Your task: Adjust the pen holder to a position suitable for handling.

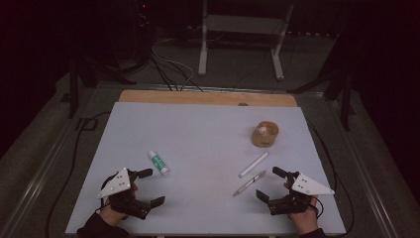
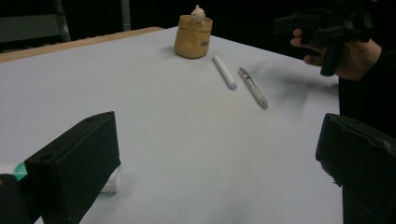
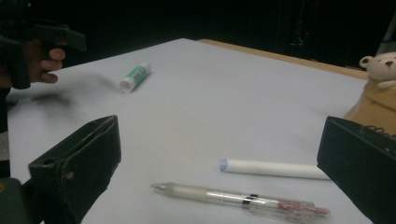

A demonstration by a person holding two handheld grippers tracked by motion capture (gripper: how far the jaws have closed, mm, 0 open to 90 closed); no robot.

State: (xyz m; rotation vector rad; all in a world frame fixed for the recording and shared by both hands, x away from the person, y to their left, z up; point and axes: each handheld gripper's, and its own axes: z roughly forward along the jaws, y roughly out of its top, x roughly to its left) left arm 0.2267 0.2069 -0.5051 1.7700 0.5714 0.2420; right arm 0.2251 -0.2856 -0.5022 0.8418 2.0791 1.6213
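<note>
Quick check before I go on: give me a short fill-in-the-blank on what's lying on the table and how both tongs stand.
1. The green-and-white glue stick lies nearest the ____ tongs.
2. The clear pen lies beside a white ____.
3. The tan pouch holds a small toy ____.
4. The right tongs are ____, with nothing between the jaws.

Missing words: left; marker; bear; open
</note>
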